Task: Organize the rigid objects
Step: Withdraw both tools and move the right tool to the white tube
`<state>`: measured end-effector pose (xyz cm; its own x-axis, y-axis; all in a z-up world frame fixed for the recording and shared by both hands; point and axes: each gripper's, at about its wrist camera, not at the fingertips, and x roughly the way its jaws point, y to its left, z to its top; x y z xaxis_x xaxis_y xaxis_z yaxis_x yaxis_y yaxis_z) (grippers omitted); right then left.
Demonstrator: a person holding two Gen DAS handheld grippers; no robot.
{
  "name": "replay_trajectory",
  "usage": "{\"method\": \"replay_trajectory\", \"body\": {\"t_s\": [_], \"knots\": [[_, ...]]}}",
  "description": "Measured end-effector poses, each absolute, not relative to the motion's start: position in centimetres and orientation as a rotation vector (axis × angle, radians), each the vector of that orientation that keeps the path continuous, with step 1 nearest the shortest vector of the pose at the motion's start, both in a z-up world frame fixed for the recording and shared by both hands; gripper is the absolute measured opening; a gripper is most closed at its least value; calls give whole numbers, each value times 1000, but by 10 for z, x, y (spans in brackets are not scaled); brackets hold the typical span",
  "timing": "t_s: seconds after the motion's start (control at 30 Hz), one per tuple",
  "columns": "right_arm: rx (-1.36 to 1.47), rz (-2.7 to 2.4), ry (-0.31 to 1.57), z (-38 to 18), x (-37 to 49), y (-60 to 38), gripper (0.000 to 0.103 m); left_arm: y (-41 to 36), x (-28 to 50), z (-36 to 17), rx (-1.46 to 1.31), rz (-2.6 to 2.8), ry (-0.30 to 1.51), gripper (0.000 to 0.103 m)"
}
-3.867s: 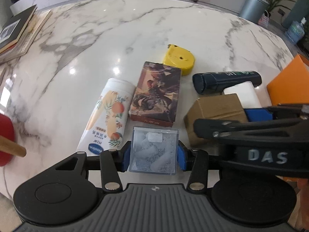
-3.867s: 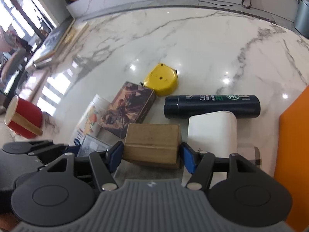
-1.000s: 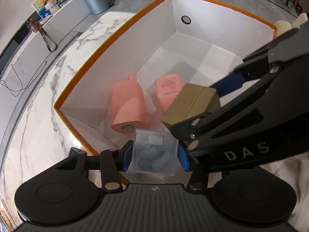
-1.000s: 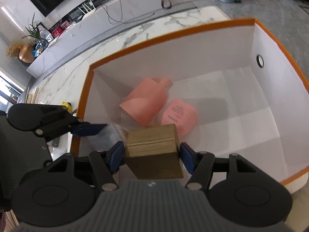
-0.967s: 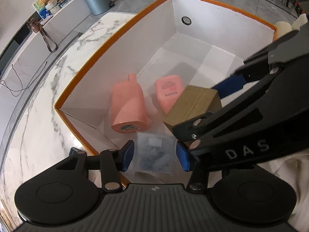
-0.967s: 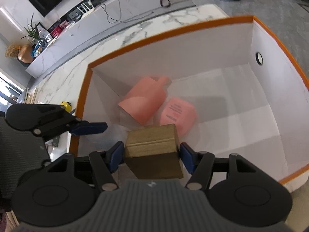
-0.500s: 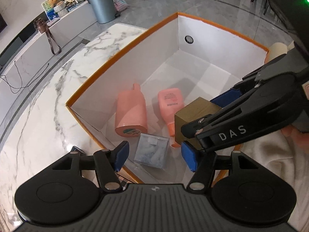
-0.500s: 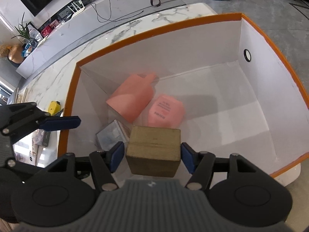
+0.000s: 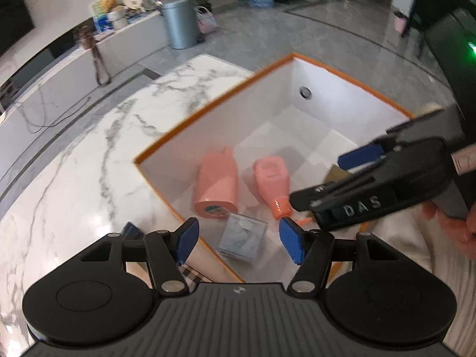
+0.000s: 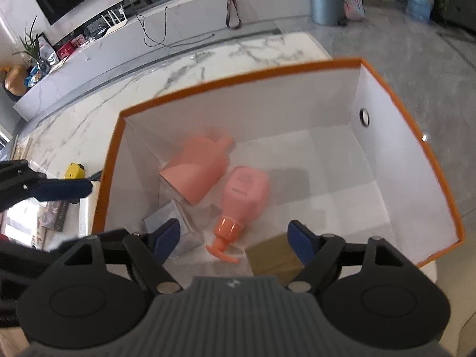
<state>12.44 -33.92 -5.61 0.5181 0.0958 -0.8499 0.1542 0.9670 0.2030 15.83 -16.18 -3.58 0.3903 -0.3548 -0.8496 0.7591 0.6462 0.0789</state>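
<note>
The white bin with an orange rim (image 10: 238, 83) holds a pink bottle (image 10: 196, 172) and a pink pump bottle (image 10: 244, 193), both on their sides. A clear box (image 9: 242, 235) lies on the bin floor near the corner, under my left gripper (image 9: 239, 242), which hangs open above it with nothing between its pads. My right gripper (image 10: 233, 242) is over the bin with its jaws opening. The brown cardboard box (image 10: 270, 258) lies loose on the bin floor below its right finger, with no pad pressing on it.
The bin stands at the end of a marble table (image 9: 89, 163). A yellow tape measure (image 10: 74, 171) and a dark card box (image 10: 56, 211) lie on the table left of the bin. A person's hand (image 9: 458, 226) holds the right gripper.
My left gripper let go of the clear box, which dropped into the bin, and then rose. My right gripper opened and the brown box fell to the bin floor.
</note>
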Motion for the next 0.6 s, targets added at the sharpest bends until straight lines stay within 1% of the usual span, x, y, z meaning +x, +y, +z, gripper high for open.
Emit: {"method": "replay_trajectory", "body": {"t_s": [0.2, 0.6], "knots": [[216, -17, 972, -36, 124, -322, 79, -140, 164, -21, 392, -705, 907, 73], [106, 74, 843, -4, 128, -268, 79, -83, 165, 2, 247, -573, 848, 73]]}}
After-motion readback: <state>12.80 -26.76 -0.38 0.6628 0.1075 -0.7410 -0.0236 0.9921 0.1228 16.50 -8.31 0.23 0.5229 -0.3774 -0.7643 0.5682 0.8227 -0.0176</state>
